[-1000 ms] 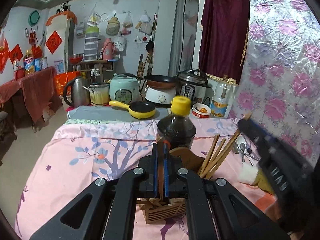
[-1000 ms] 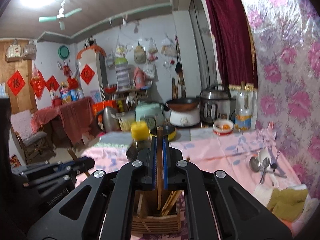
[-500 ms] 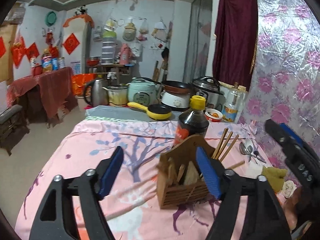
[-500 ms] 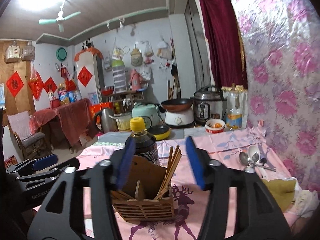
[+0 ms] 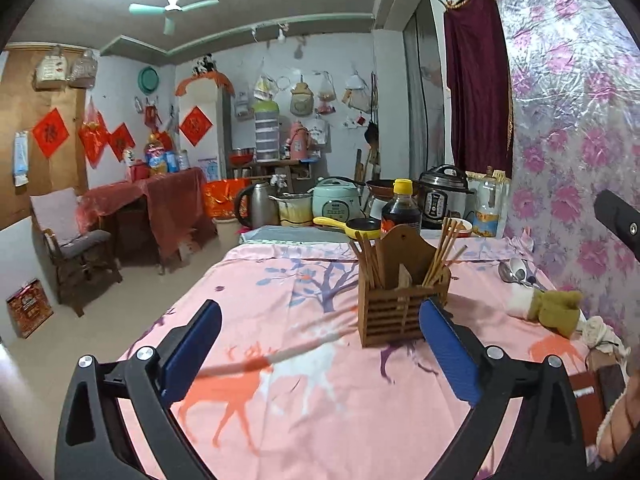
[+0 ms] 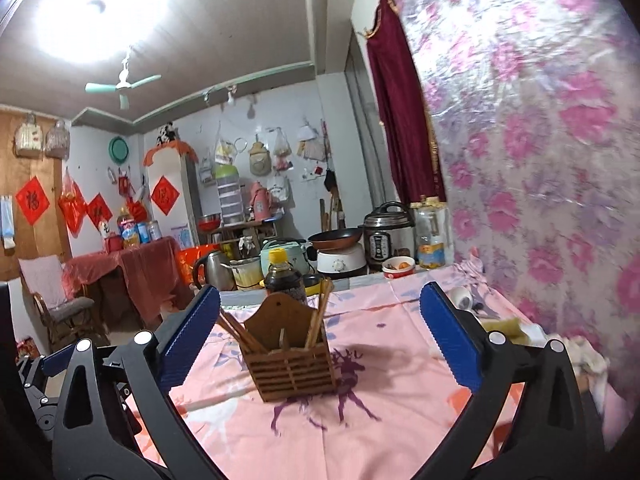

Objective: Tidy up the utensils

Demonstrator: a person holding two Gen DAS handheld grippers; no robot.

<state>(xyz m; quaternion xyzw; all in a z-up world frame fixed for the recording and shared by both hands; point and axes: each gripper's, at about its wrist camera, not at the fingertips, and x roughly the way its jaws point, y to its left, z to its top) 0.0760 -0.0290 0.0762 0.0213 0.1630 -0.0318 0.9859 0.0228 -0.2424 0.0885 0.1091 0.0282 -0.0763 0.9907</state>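
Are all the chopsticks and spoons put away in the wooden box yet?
Partly. Chopsticks already stand in the wooden holder. Nothing is in hand: the left gripper and right gripper are opening their jaws with nothing between them. Left to do: the spoons lying on the pink tablecloth by the wall.

At the table's far edge you have a dark sauce bottle (image 5: 401,211) beside a yellow frying pan (image 5: 352,225). Along the right edge lies an olive cloth (image 5: 554,309).

Left gripper (image 5: 320,344) jaws opening, empty; wooden holder (image 5: 400,304) ahead holds chopsticks (image 5: 442,250) (a blurred streak, perhaps one, falling).
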